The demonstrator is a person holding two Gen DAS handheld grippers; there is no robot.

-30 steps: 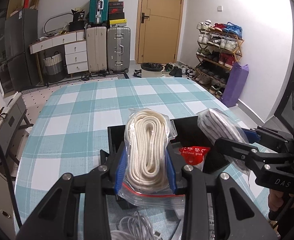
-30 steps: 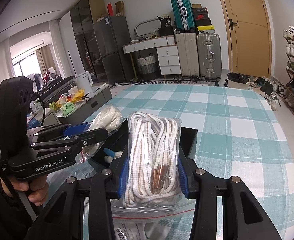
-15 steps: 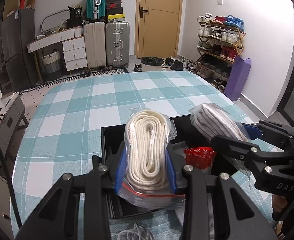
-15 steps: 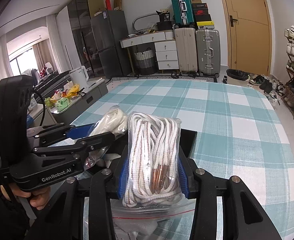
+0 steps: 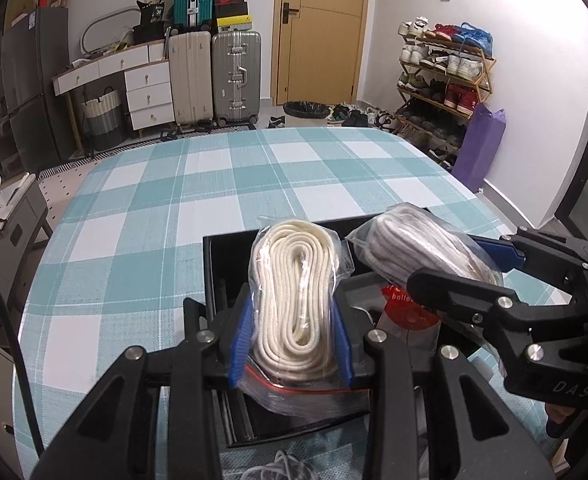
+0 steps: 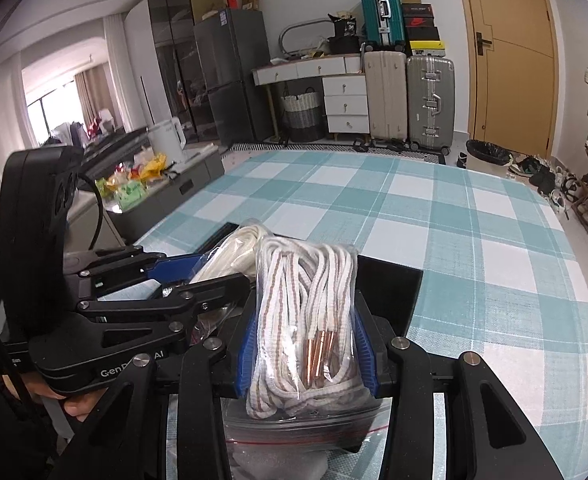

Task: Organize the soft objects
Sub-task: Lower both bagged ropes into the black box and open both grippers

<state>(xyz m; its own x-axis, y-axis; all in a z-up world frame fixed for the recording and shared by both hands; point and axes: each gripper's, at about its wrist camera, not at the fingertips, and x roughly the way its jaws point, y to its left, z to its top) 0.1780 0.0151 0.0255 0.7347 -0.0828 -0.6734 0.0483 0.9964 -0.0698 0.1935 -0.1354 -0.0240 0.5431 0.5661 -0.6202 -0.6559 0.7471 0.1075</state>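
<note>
Your bench (image 5: 142, 216) is covered edge to edge with a teal-and-white checked cloth (image 6: 473, 240). Near your side, a black open-topped box (image 5: 214, 264) sits directly on that cloth. Just in front of the box, at the near edge, you have a loose coil of white cord (image 5: 282, 470) lying on the cloth.

The left gripper (image 5: 292, 344) is pointed forward and downward, and its blue-padded fingers (image 5: 241, 342) are pressed against both sides of a bagged coil of cream rope (image 5: 294, 300). The right gripper (image 6: 303, 354) is angled downward likewise, close beside the left, its fingers (image 6: 246, 354) clamped on a bagged bundle of white cord (image 6: 305, 320). A hand (image 6: 80, 402) is seen wrapped around the left gripper's handle.
</note>
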